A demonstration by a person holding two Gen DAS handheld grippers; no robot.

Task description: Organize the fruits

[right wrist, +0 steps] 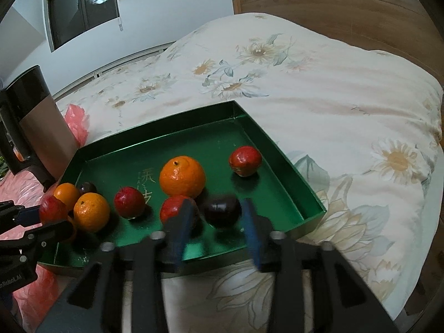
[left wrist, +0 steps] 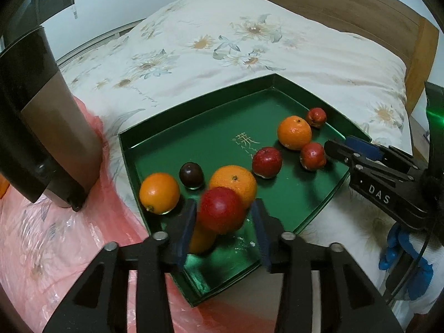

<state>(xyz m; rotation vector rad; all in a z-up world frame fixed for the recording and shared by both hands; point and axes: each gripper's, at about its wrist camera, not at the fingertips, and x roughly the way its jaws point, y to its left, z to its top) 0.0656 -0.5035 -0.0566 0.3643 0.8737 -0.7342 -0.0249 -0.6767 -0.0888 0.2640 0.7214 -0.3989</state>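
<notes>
Starting past the tray's left edge: a tall metallic canister (left wrist: pixel 50 127) with a dark cap, top cut off by the frame, standing on crinkled pink plastic (left wrist: pixel 41 236). Lying on a soft floral quilt (left wrist: pixel 222 41), a glossy green tray (left wrist: pixel 194 105), shallow-walled, with gold lettering on its floor, too small to read.

Hovering at the tray's near-left corner: the left gripper (left wrist: pixel 224 204), blue-padded fingers slightly spread around a smooth red apple (left wrist: pixel 222 209). Blurred, the apple; a thin gap at the right pad, so not clamped. Tucked behind and mostly covered by it, a hidden orange (left wrist: pixel 201 238). Just beyond, along the left edge: a dimpled left orange (left wrist: pixel 159 193), a dark round plum (left wrist: pixel 191 174), a middle orange (left wrist: pixel 233 186).

Sitting near the tray's centre, a second apple (left wrist: pixel 267 161). Clustered by the right edge: a right orange (left wrist: pixel 294 131) and two small red fruits (left wrist: pixel 313 155), kind hard to tell.

Reaching over the near edge toward the right: the right gripper (right wrist: pixel 217 204), fingers spread wide either side of a blurred dark fruit (right wrist: pixel 222 211), pads clear of it. Closing the far side, a wooden headboard (left wrist: pixel 333 0).
</notes>
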